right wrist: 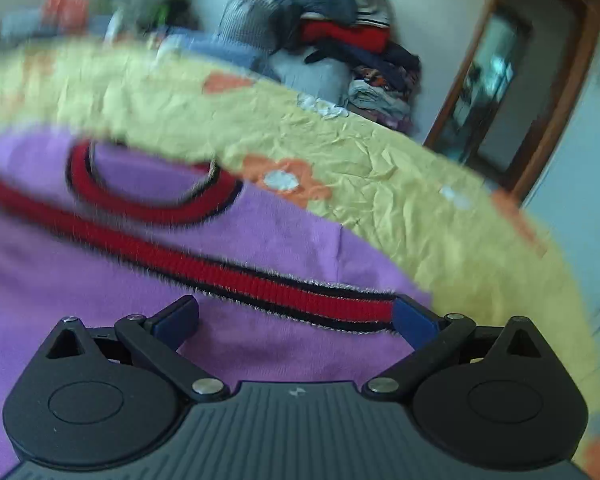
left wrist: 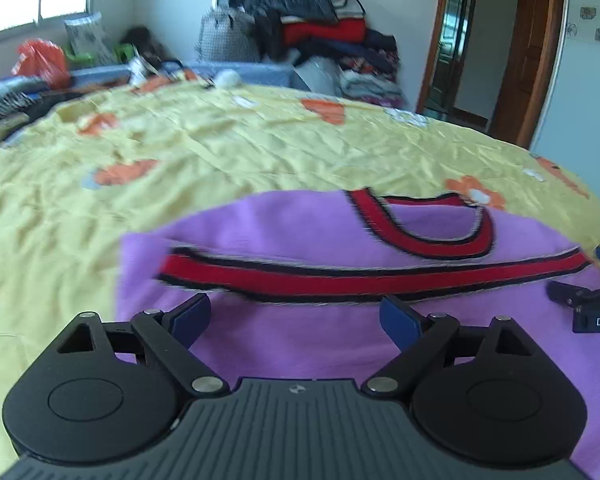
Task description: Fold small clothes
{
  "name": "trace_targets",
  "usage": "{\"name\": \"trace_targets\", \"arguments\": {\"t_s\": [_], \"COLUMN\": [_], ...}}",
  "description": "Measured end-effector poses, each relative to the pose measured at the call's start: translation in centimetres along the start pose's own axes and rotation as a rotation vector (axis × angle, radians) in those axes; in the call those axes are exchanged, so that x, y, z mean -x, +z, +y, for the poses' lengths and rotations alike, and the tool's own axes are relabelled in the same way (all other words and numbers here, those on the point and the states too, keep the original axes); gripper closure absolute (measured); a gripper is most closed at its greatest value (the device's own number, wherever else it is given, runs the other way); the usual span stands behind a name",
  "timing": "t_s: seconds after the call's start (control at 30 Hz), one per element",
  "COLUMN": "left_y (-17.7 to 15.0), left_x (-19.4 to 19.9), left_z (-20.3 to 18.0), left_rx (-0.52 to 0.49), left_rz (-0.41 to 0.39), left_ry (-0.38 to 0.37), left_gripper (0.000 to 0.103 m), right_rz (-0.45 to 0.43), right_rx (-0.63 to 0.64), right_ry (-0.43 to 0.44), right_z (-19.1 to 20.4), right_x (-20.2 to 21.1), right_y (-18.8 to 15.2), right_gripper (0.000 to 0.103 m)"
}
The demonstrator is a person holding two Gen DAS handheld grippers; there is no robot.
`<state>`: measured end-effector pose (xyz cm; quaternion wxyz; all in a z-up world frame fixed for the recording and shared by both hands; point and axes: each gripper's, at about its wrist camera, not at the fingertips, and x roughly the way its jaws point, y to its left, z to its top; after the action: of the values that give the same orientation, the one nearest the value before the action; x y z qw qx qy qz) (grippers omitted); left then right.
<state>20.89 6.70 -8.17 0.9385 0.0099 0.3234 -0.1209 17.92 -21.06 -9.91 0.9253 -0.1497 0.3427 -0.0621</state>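
The purple sweater (left wrist: 340, 344) lies flat near the bed's (left wrist: 220, 152) front edge; your left gripper (left wrist: 300, 316) and right gripper (right wrist: 296, 316) hover spread, pinching nothing.

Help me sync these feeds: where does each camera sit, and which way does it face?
Left wrist: on the left gripper, facing forward and down across the purple sweater on the yellow sheet; its own open fingers show, the right gripper at the edge.
Right wrist: on the right gripper, over the sweater's right side; only its open fingers show.
Shared: sweater, sheet, clothes pile, door.
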Motion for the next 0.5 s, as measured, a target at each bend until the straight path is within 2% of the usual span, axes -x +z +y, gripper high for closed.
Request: {"name": "trace_targets", "arguments": {"t_s": [0.07,0.13,0.2,0.3,0.5], "left_y": [-0.2,-0.2,0.1,0.8,2.1], "left_x": [-0.8,-2.1,-3.0,-4.2,-5.7], "left_z": [0.9,1.3,1.6,1.7,2.2], "left_rx": [0.008,-0.006,-0.019,-0.034,-0.027], "left_rz": [0.008,0.039,0.039,0.059,0.081], "left_ry": [0.017,0.038,0.043,0.069,0.088], "left_gripper": [0.012,0.01,0.003,0.0,0.0], "right_rz": [-0.03,0.005,0.057,0.067,0.06], "right_rx": [0.024,-0.089,-0.203,-0.283,-0.296], "right_ry": [0.054,0.164,0.215,0.202,0.204], "right_z": [0.6,-0.4,-2.2,-4.6,-5.2], "right_x": [0.2,-0.7,-2.6,-3.9,-4.0], "right_y": [0.1,0.3,0.1,-0.3,-0.6], "right_gripper": [0.0,0.0,0.0,0.0,0.0]}}
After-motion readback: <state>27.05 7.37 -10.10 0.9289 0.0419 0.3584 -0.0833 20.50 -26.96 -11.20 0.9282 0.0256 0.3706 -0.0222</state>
